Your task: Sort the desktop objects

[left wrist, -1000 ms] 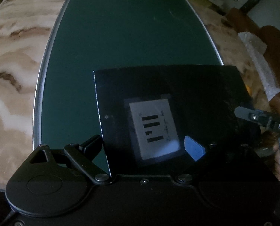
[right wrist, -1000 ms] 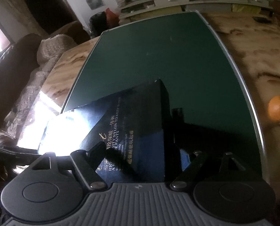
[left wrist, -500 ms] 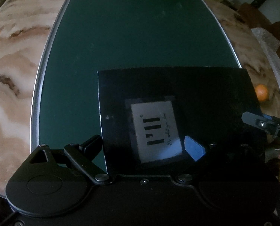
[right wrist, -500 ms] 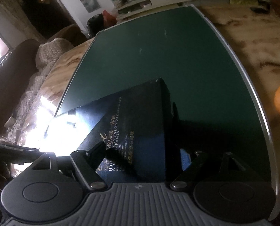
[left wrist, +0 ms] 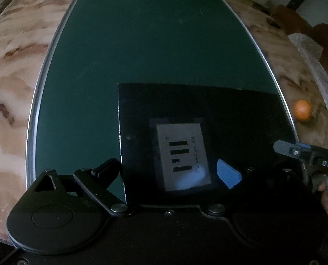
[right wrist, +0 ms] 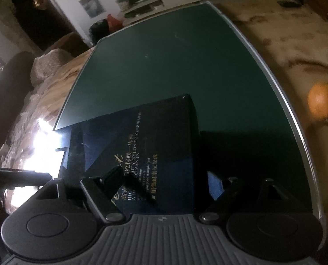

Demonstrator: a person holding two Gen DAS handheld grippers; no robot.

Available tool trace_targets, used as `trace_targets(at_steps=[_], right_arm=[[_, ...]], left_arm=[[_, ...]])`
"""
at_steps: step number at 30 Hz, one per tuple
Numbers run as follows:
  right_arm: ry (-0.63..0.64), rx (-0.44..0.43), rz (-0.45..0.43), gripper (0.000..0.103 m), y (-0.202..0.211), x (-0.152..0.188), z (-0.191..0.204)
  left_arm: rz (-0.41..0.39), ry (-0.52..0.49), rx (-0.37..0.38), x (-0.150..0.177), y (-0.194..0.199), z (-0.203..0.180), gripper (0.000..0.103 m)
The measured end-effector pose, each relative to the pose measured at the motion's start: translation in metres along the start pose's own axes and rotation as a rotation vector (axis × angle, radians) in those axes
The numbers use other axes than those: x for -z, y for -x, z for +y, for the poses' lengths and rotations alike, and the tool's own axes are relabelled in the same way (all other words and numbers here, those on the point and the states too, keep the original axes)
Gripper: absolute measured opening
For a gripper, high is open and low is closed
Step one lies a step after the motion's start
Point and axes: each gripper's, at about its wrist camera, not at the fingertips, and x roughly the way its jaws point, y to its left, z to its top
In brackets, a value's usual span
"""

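box [right wrist: 155, 145]: glossy black card with gilt print, a matt white paper label [left wrist: 183, 154] seen on its face | mat [left wrist: 155, 50] ahead of the claws: smooth dark green, edged in bright metal | tabletop [left wrist: 11, 70] beyond it: polished veined marble look | claw pads [left wrist: 228, 173]: matt blue | orange [right wrist: 324, 105]: dimpled, dull skin

1. A flat black box [left wrist: 208, 110] with a white label [left wrist: 183, 154] and gold text on it is over the dark green mat [left wrist: 142, 44].
2. An orange [right wrist: 324, 103] lies on the marble table [left wrist: 9, 77] beside the mat.
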Motion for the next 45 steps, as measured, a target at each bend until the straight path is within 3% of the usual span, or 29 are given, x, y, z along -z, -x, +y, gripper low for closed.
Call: trace_targets(at_steps=[4,7,13,15,17,21,24,29,34,36,38,40,45], right_arm=[[-0.025,-0.01,-0.002,0.081,0.0,0.004,-0.007],[0.009,0.016,-0.05,0.081,0.013,0.005,-0.002],[0.255,0.089,-0.118,0.081,0.036,0.012,0.045],[0.323,0.107,-0.107,0.075,0.031,0.017,0.061],[0.341,0.13,-0.068,0.066,0.019,0.02,0.067],[0.315,0.149,-0.012,0.066,0.003,0.024,0.065],[0.331,0.185,-0.018,0.066,-0.001,0.025,0.067],[0.366,0.194,-0.022,0.077,-0.004,0.03,0.07],[0.324,0.167,-0.012,0.077,0.005,0.034,0.066],[0.296,0.149,-0.011,0.08,0.016,0.037,0.066],[0.277,0.154,-0.036,0.097,0.031,0.044,0.068],[0.268,0.171,-0.078,0.103,0.049,0.051,0.071],[0.26,0.2,-0.102,0.103,0.082,0.075,0.083]], left_arm=[[0.008,0.019,-0.003,0.002,-0.003,0.003,0.096],[-0.033,0.042,-0.036,0.006,0.007,0.005,0.096],[-0.127,0.014,-0.14,0.013,0.03,-0.03,0.097],[-0.136,-0.013,-0.157,0.016,0.029,-0.043,0.097],[-0.122,-0.038,-0.149,0.018,0.02,-0.054,0.096],[-0.068,-0.039,-0.127,0.02,0.001,-0.06,0.095],[-0.042,-0.032,-0.141,0.021,-0.011,-0.056,0.096],[-0.035,-0.062,-0.173,0.024,-0.017,-0.062,0.101],[-0.008,-0.021,-0.23,0.031,-0.012,-0.058,0.101],[-0.003,0.011,-0.23,0.039,-0.003,-0.057,0.101],[-0.025,0.025,-0.25,0.05,0.012,-0.056,0.102],[-0.049,0.036,-0.285,0.062,0.026,-0.057,0.102],[-0.084,0.025,-0.341,0.096,0.06,-0.068,0.103]])
